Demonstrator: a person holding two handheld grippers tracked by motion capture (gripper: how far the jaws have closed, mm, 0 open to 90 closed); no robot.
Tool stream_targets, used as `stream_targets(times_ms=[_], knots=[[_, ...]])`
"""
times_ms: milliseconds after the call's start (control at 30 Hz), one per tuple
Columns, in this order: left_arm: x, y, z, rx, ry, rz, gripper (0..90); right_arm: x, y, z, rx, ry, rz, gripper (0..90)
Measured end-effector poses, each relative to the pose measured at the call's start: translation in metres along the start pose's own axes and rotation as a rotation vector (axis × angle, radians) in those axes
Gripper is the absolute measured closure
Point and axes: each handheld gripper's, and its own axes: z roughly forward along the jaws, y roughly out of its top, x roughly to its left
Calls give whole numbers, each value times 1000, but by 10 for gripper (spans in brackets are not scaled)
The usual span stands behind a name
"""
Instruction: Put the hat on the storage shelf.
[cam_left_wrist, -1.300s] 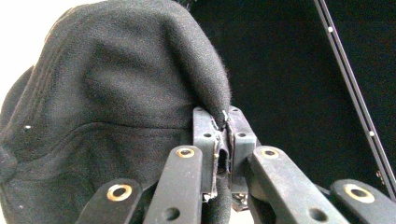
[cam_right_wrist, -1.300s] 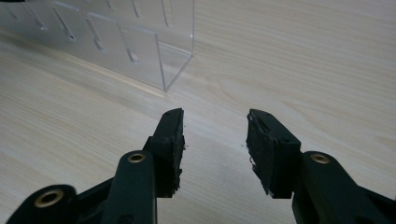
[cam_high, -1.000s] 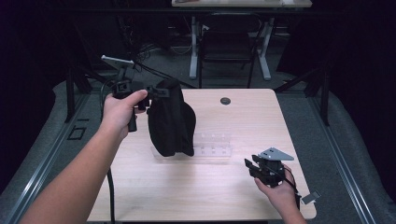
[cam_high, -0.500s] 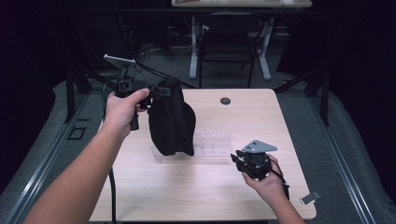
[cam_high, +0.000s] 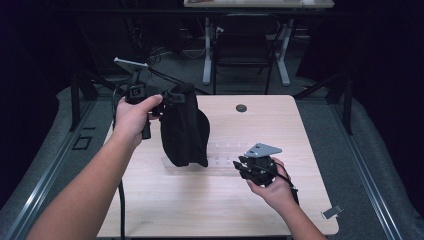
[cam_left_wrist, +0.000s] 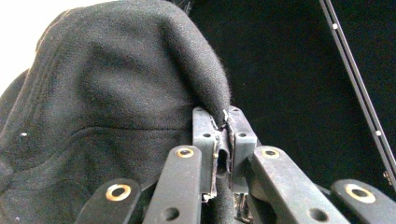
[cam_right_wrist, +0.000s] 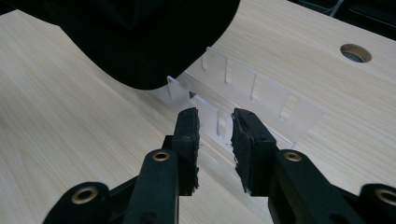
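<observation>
A black cap (cam_high: 182, 130) hangs from my left gripper (cam_high: 172, 95) over the left part of the table, its lower edge down by a clear plastic slotted rack (cam_high: 222, 152). In the left gripper view the jaws (cam_left_wrist: 223, 116) are shut on a fold of the cap's fabric (cam_left_wrist: 116, 93). My right gripper (cam_high: 240, 165) is low at the rack's right end. The right gripper view shows it (cam_right_wrist: 215, 116) open, a narrow gap between the pads, pointing at the rack's front wall (cam_right_wrist: 261, 93), with the cap's brim (cam_right_wrist: 140, 46) just above.
The light wood table (cam_high: 200, 210) has a round cable hole (cam_high: 241, 108) near its far edge. A small grey clip (cam_high: 331, 212) lies at the front right corner. A chair and desk legs (cam_high: 240, 50) stand behind the table.
My right gripper has moved left and slightly forward, from near the right front edge up to the rack's end. The left gripper still holds the cap in about the same place.
</observation>
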Motion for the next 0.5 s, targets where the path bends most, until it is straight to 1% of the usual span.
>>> stream_targets(times_ms=[33,167,233,267,333,367,433,500], knots=[[0,0,0,-1,0,-2,851,1,1,1,-5,-3,-5,718],[-2,0,2,0,-1,-4,851,6,6,5,1,8,-23,728],[-2,0,3,1,-6,-1,850,9,8,7,-3,12,-28,733],[-3,0,3,5,-3,6,850,10,9,7,2,11,-34,734],[-4,-1,5,2,-4,0,850,13,11,10,1,14,-42,736],[-4,0,5,6,-6,7,850,14,11,11,2,19,-41,736],[-6,0,6,5,-4,3,850,16,13,13,12,24,-50,736],[-6,0,7,8,-6,8,850,19,14,16,5,31,-51,736]])
